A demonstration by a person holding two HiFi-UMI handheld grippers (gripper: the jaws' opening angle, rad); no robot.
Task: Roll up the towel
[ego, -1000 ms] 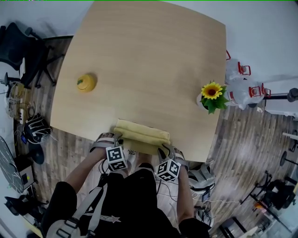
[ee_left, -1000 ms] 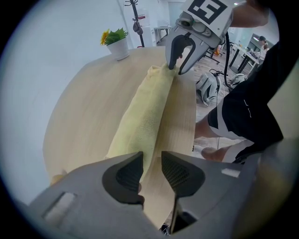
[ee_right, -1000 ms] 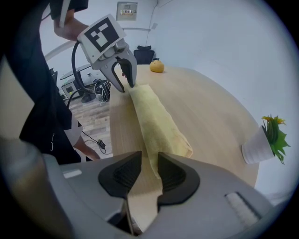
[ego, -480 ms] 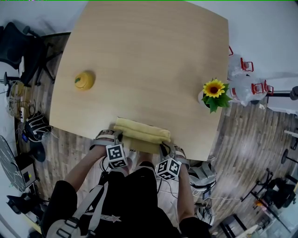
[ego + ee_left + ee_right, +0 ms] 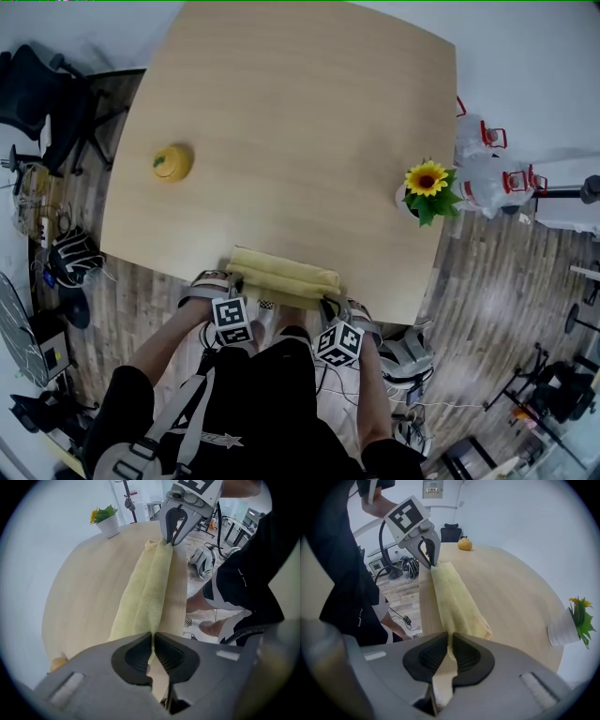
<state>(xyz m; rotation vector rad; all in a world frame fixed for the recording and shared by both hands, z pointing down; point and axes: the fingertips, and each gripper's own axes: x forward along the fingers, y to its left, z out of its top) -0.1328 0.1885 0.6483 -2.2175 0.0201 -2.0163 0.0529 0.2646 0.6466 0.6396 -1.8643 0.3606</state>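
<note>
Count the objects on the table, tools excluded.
3. The yellow towel lies along the near edge, the yellow fruit sits near the left edge, and the potted sunflower stands at the right edge. Nothing appears hidden.

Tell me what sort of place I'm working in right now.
Probably an office or lab workroom, not a home. A black office chair stands near the wooden table, bags lie on the plank floor, and what look like more desks show in the background.
</note>
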